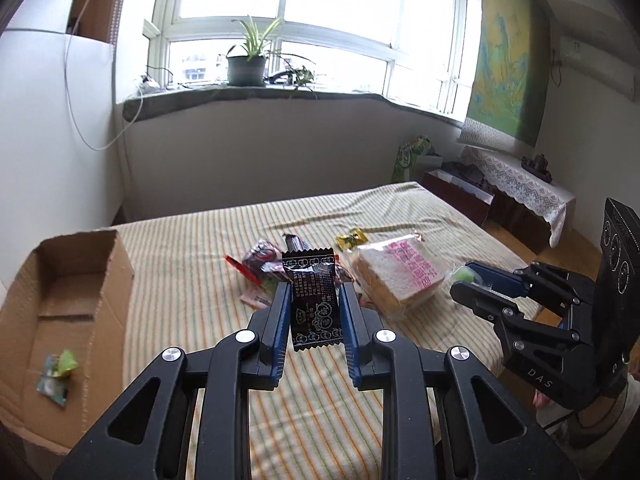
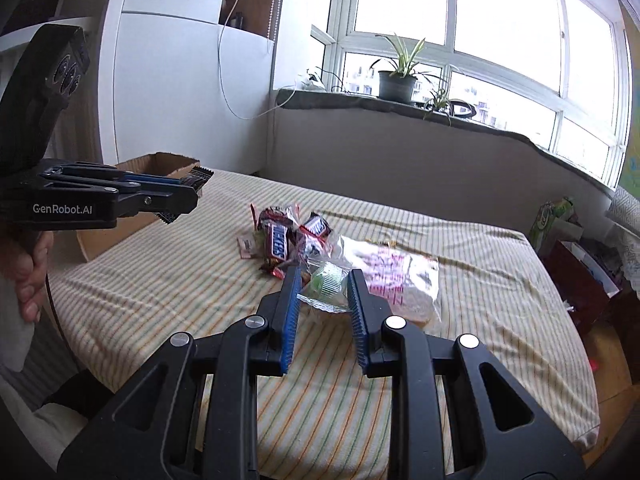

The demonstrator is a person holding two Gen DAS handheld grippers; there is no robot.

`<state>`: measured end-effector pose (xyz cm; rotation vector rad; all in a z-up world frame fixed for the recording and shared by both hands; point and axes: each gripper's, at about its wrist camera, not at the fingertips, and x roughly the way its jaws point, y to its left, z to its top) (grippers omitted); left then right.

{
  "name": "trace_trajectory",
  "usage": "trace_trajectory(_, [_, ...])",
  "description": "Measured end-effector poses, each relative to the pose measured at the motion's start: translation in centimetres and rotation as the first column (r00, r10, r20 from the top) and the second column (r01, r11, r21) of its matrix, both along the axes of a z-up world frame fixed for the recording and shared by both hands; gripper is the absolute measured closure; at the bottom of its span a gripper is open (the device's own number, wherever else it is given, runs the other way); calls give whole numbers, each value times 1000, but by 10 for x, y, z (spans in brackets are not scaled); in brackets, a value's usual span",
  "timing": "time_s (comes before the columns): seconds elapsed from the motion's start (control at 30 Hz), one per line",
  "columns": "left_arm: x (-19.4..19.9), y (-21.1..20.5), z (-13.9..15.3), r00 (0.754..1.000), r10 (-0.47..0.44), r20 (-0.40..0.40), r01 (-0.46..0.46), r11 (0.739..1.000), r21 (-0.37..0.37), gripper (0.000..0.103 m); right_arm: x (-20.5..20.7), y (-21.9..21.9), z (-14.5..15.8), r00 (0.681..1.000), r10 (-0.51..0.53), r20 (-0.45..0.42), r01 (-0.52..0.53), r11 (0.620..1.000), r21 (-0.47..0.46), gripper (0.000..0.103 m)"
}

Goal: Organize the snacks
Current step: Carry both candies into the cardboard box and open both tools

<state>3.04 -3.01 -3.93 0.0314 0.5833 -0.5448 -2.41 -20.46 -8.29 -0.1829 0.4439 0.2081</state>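
A bed covered in a striped sheet (image 1: 192,280) fills the middle and lower part of both views. At the left edge of the left wrist view lies an open cardboard box (image 1: 80,280), with two small green-wrapped sweets (image 1: 56,372) on its floor near the lower left. In the centre of the frame, on the sheet, sits a bagged loaf of sliced bread (image 1: 396,276) with pink print, and just left of it a loose heap of snack bars (image 1: 264,260); a small yellow packet (image 1: 351,238) lies just behind the bread.

The left gripper (image 1: 315,292) stands in the lower centre, clamped on a black sachet (image 1: 314,300) that rises upright between its blue pads, clear of the sheet. The right gripper (image 2: 322,286), in the centre of the right wrist view, pinches a clear packet with a green sweet (image 2: 326,282), raised in front of the bread. A hand (image 2: 28,268) at the left edge grips the other handle.
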Motion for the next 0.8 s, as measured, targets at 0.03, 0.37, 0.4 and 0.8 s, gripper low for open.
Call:
trace_trajectory(0.03, [-1,7,5,1000,7,12,-7,1000,-7,81,0,5,7,1000,6,15,-6,1000,-9,78])
trace_trajectory(0.37, [-10,71,16,993,106,51,-102,991,-84,81,8,75,40,994,90,65,-84,992,-92,78])
trace_trajectory(0.4, [-10,77,15,992,116,50,-111,990,-90,81,9,82,41,993,97,61,-91,991,-95,78])
trace_trajectory(0.8, [-24,174,0,949,314,18,-308,940,-150,81,21,191,35,957,289,21,-283,948,-147,78])
